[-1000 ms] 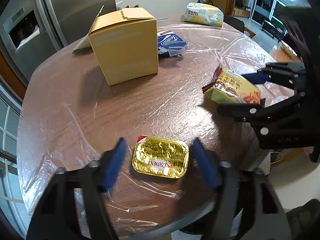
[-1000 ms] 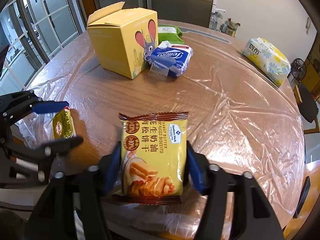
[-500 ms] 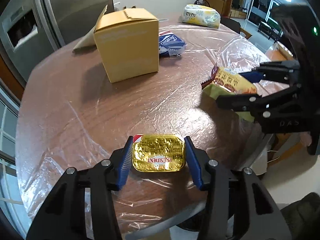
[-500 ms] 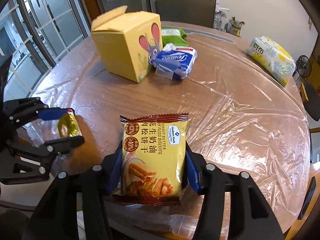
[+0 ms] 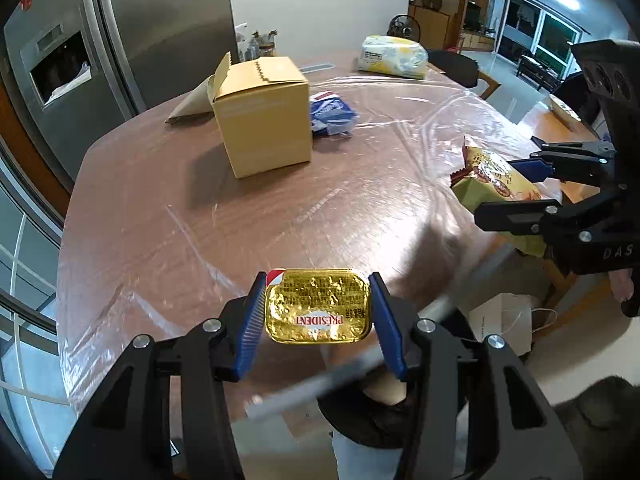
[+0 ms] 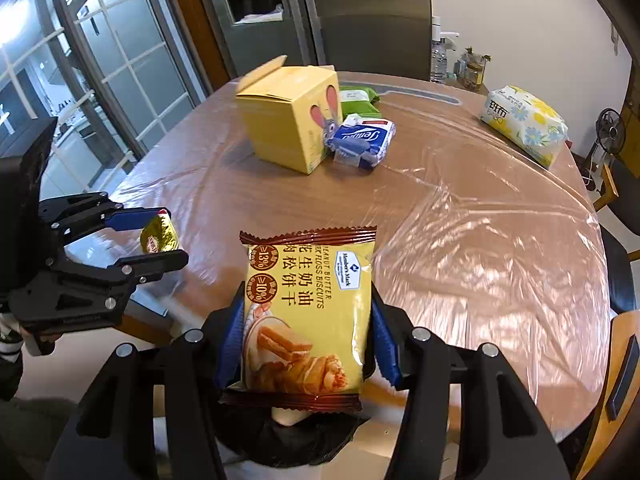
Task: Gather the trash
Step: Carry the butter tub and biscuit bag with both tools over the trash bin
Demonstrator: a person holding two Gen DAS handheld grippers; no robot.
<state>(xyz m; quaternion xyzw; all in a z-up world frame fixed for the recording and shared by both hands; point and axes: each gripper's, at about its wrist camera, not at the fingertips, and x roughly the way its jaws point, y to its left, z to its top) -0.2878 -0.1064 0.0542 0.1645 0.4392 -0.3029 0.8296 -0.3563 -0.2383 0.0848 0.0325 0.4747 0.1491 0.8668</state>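
- Left wrist view showed the butter pack [image 5: 317,305], gold foil, clamped between the blue pads of the left gripper [image 5: 317,312] and held clear of the table [image 5: 160,208], over its near edge.
- Right wrist view showed the biscuit packet [image 6: 306,312], yellow with brown crimped ends, squeezed at its sides by the right gripper [image 6: 306,340], also lifted off the table at the near edge.
- Each gripper appeared in the other's view: the right one with its packet at the right of the left view, the left one with the foil pack at the left of the right view, the two well apart.
- Farther back on the plastic-covered table stood a yellow cardboard box [image 6: 290,120] with its flap open.
- Just right of the box lay a blue tissue pack [image 6: 364,140], touching it; a green pack [image 6: 358,98] lay behind.
- At the far right edge sat a flowered tissue pack [image 6: 524,124].
- Beyond the table stood a steel fridge [image 5: 120,32].
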